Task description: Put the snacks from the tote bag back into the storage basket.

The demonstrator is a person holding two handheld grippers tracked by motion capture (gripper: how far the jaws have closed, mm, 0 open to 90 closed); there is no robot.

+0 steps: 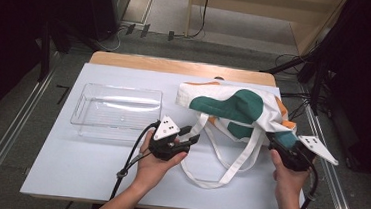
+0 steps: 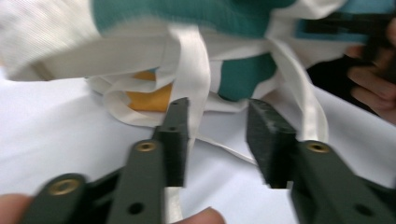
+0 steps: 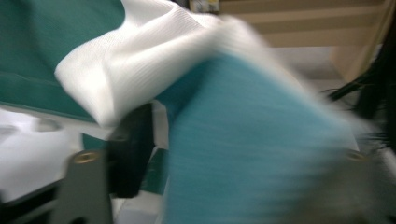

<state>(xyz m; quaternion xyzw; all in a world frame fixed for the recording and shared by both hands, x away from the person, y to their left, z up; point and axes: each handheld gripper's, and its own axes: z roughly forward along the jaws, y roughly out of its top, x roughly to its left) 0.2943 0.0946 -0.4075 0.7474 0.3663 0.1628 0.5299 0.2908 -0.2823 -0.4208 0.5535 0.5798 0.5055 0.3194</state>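
Your tote bag (image 1: 233, 108) lay crumpled toward the far right corner of the tabletop (image 1: 68, 165), its long axis running roughly left to right, mouth and white straps (image 1: 229, 163) spilling back toward the near edge. Your right hand-held gripper (image 1: 282, 142) sat at the bag's near right end, cloth between its jaws (too blurred to tell whether they pinched it or had let go). Your left hand-held gripper (image 1: 191, 133) pointed right at the bag, jaws parted and holding nothing, one strap (image 2: 194, 84) hanging just beyond its tips. That left one was nearer the straps. A clear plastic tray (image 1: 118, 110) stood toward the left edge, apart from the bag.
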